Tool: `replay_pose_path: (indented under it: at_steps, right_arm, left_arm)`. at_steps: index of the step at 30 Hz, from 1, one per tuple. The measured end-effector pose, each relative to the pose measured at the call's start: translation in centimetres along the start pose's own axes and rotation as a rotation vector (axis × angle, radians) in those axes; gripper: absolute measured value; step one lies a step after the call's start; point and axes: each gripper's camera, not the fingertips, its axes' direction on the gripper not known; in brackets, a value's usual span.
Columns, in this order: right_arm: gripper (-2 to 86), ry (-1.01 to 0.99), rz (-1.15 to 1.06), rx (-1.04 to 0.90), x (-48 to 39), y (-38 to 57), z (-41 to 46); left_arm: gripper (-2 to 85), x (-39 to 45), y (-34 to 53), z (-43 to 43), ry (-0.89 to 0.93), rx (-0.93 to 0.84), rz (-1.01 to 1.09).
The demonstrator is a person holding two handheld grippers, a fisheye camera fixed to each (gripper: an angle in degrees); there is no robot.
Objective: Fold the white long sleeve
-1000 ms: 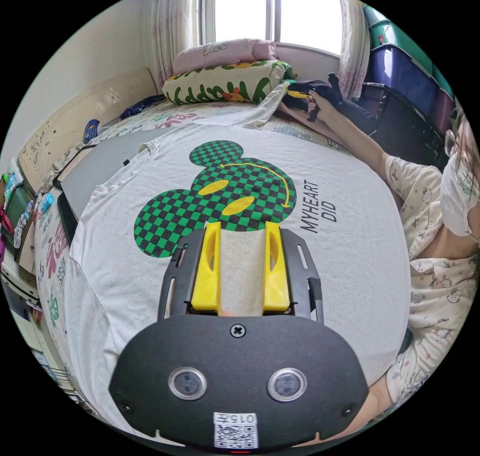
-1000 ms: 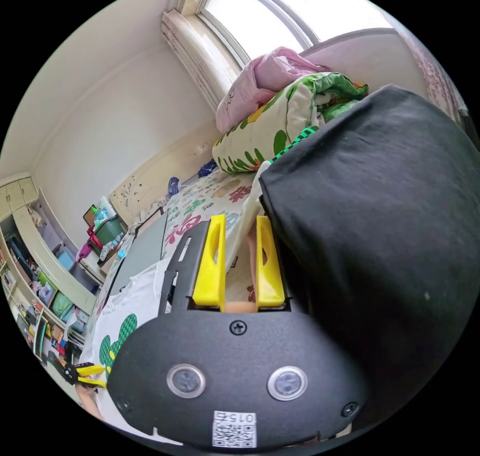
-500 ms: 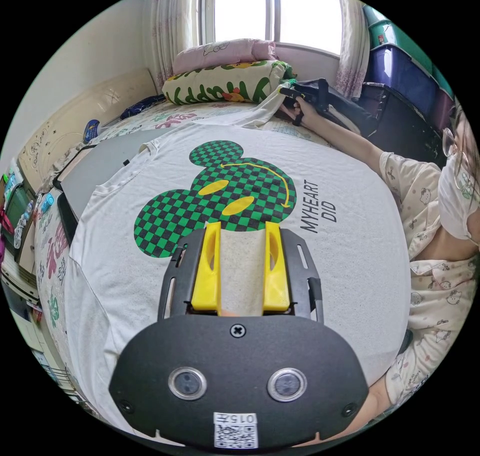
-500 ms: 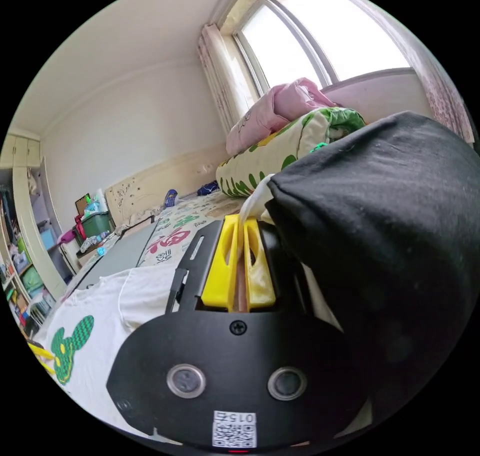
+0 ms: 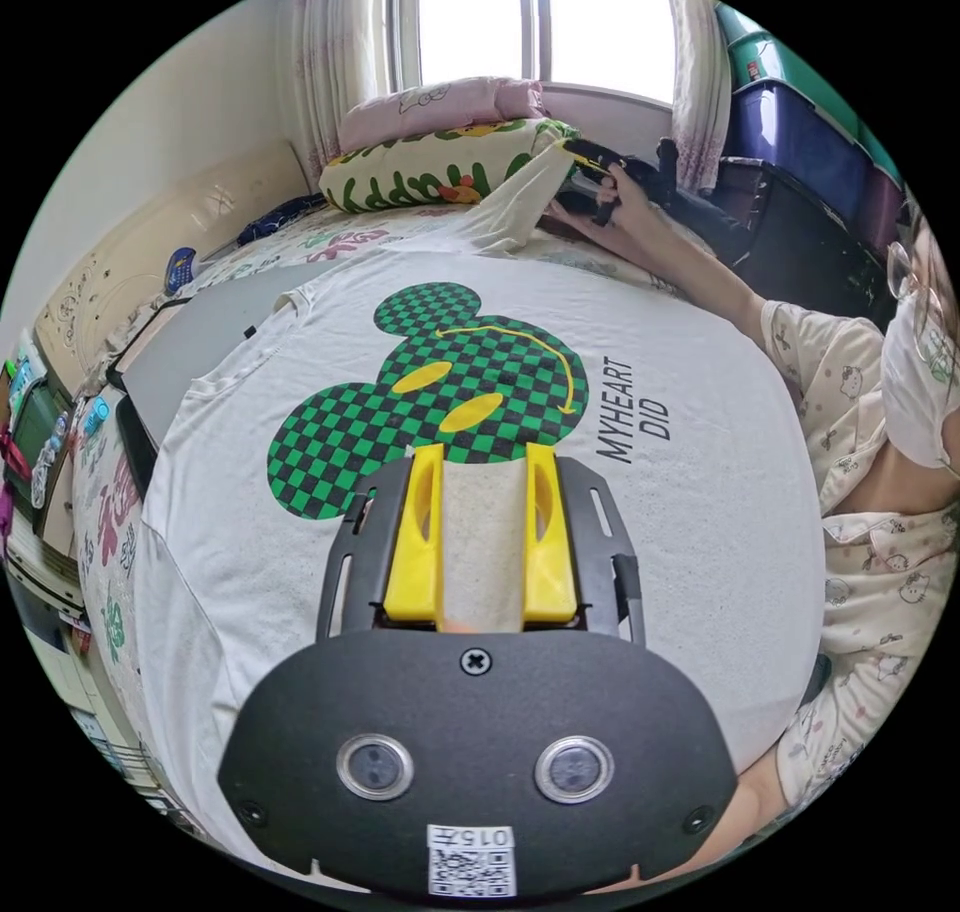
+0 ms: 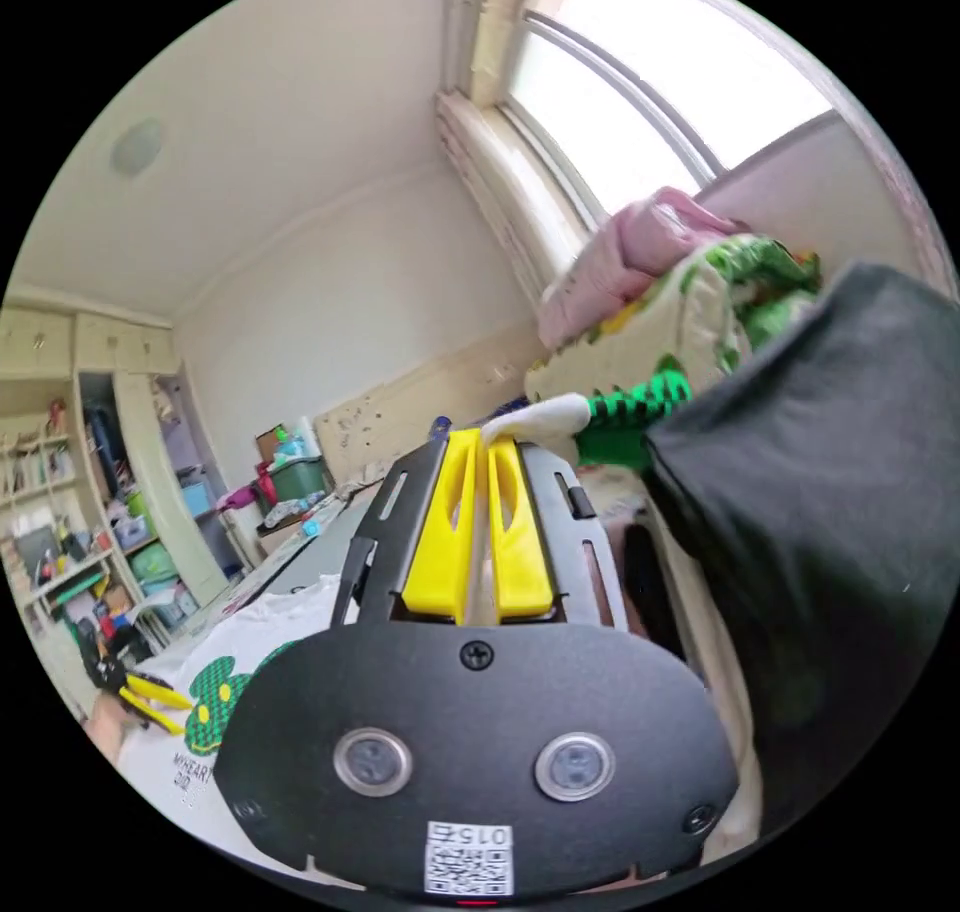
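Note:
The white long sleeve [image 5: 700, 512] with a green checkered mouse print lies flat, front up, on the bed. My left gripper [image 5: 485, 449] stands open over its lower front, with bare fabric between the jaws. At the far side of the bed, my right gripper [image 5: 590, 164] holds one sleeve [image 5: 520, 197] lifted off the bed. In the right gripper view, my right gripper [image 6: 483, 439] is shut on the white sleeve end [image 6: 535, 417], whose green checkered cuff [image 6: 630, 412] sticks out past the tips. The left gripper [image 6: 150, 697] appears small at the lower left there.
A folded floral quilt [image 5: 430, 167] and a pink pillow [image 5: 440, 102] sit below the window. A black cloth pile [image 6: 810, 512] lies close beside my right gripper. Storage boxes [image 5: 800, 142] stand on the right, a grey board [image 5: 200, 337] lies under the shirt's left side, and a person [image 5: 880, 432] sits alongside.
My right gripper has shut on the sleeve end and raised it off the bed, with the cuff now showing past the jaws. The left gripper has barely moved.

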Motion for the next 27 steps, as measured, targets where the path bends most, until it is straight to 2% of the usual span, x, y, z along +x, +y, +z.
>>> replay_pose_path:
  at_steps: [3,5,6,8,11,14,16,19,23,27]
  right_arm:
    - [0.1,-0.269,-0.183,0.048,-3.6,1.1,-4.8]
    - [0.0,-0.537,-0.385,-0.014,-8.3,3.6,-7.0]
    - [0.0,-0.599,-0.444,-0.045,-9.6,4.5,-7.3]
    - [-0.3,-0.838,-0.718,-0.252,-15.1,9.3,-7.7]
    - [-0.4,-1.096,-1.014,-0.543,-19.2,17.2,-7.7]
    - [-0.1,-1.215,-1.215,-0.781,-20.0,23.3,-7.5]
    - [0.5,-1.244,-1.293,-0.860,-19.4,25.0,-7.7]
    - [3.1,-1.197,-1.379,-0.830,-17.2,25.0,-7.9]
    - [8.9,-1.211,-1.360,-0.862,-12.8,21.7,-4.8]
    - [11.0,-1.321,-1.436,-0.854,-9.5,20.2,-3.2]
  left_arm:
    - [11.4,1.2,0.0,-0.6,-0.007,0.001,0.031]
    - [11.5,2.2,-0.1,-1.1,-0.030,0.000,0.054]
    - [11.7,2.6,-0.1,-1.2,-0.039,0.000,0.063]
    - [14.7,4.3,-0.3,-2.1,-0.137,0.006,0.111]
    - [16.3,6.3,-0.1,-3.6,-0.185,0.074,0.167]
    - [16.2,7.7,0.0,-4.6,-0.185,0.120,0.214]
    - [15.8,8.4,0.1,-4.9,-0.183,0.130,0.243]
    - [15.1,9.7,-0.2,-5.0,-0.162,0.138,0.282]
    - [14.1,12.2,-0.6,-5.3,-0.150,0.146,0.365]
    - [13.9,12.5,-0.7,-5.0,-0.149,0.126,0.378]
